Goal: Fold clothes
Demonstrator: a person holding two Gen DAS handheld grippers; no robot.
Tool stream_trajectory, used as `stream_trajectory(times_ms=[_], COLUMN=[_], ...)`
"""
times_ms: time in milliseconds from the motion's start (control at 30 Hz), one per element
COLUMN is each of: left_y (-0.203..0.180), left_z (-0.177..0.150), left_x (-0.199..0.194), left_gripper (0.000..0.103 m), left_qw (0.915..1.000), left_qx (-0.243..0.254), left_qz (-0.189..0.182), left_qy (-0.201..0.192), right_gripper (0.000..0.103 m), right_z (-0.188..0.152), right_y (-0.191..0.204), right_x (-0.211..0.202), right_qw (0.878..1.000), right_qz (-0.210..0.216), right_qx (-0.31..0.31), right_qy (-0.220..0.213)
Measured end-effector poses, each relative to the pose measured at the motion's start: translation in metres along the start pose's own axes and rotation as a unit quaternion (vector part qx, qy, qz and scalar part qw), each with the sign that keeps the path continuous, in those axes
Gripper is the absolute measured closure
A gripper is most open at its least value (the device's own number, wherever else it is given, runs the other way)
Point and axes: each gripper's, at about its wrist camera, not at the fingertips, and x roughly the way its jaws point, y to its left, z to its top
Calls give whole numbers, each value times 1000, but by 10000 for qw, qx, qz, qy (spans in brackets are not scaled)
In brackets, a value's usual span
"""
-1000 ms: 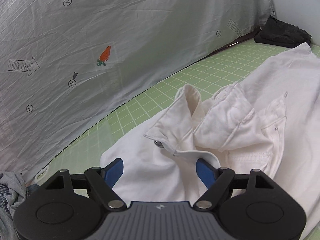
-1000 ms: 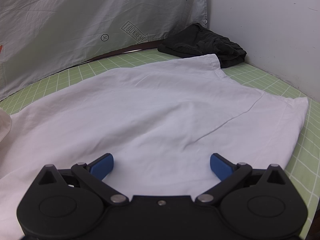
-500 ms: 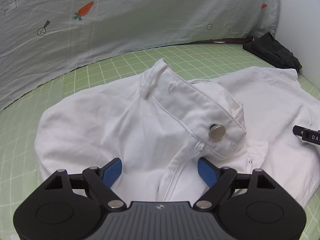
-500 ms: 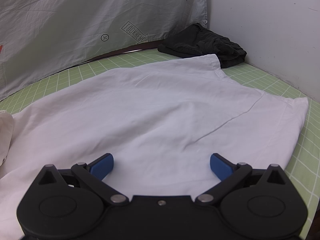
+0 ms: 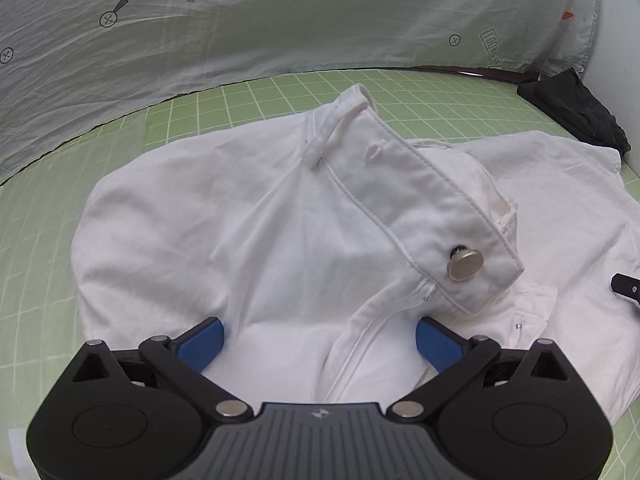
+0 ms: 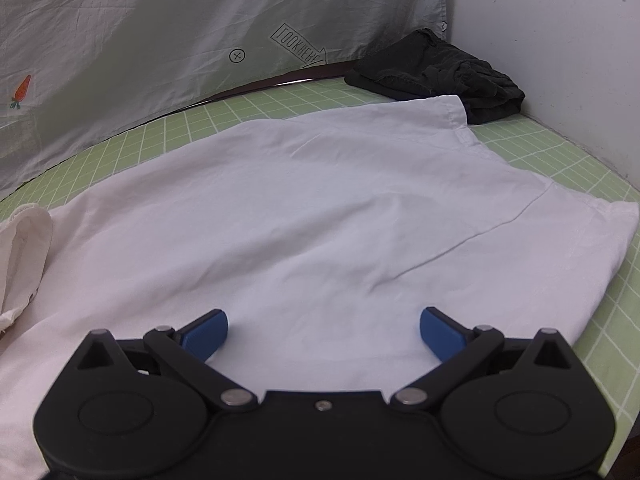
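Hovering low over the waist part of the white trousers (image 5: 248,248), the left gripper (image 5: 318,338) has its two blue fingers (image 5: 200,342) spread wide, and nothing is pinched between them. The zip fly of the trousers runs up from the gap between the fingers; whether the pads touch the cloth I cannot tell. The waistband (image 5: 416,204) is flipped up and lies as a slanted strip, from far-left to near-right in the left wrist view, with a metal button (image 5: 464,266) at its near-right end and a belt loop (image 5: 332,140) at its far end.

The right gripper (image 6: 324,334) is also wide open, empty, just above the leg part of the trousers (image 6: 320,216). In the right wrist view the legs lie flat on the green grid mat (image 6: 560,152), and the long axis of the garment goes from the waist at the near left to the hems at the far right. The far hem corner points to a dark folded garment (image 6: 436,74) in the corner and touches or overlaps its near edge. A grey printed sheet (image 6: 160,40) hangs behind the mat. A small black part (image 5: 626,286) shows at the right edge of the left wrist view, above the white cloth
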Motion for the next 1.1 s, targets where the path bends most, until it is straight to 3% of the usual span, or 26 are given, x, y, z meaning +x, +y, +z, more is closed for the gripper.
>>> stream_trajectory(times_ms=[333, 467, 567, 800, 1100], left_y=[-1, 5, 8, 5, 4], left_z=[3, 6, 12, 16, 11], left_x=[3, 4, 3, 1, -4], left_gripper=[0, 0, 0, 0, 0], left_qw=[9995, 9972, 9905, 9787, 9798], left_qx=[-247, -660, -1225, -1793, -1710], left_qz=[122, 112, 180, 466, 640], left_qy=[152, 329, 594, 886, 812], right_gripper=[0, 0, 0, 0, 0], right_z=[10, 13, 16, 16, 38], right_y=[-58, -81, -98, -131, -148], right_x=[-19, -27, -32, -2, 34], right_qw=[9952, 9906, 9864, 9817, 9857], right_qz=[-70, -98, -124, -272, -401], right_qx=[967, 1351, 1624, 1883, 1634], right_qy=[-147, -206, -235, 76, 58])
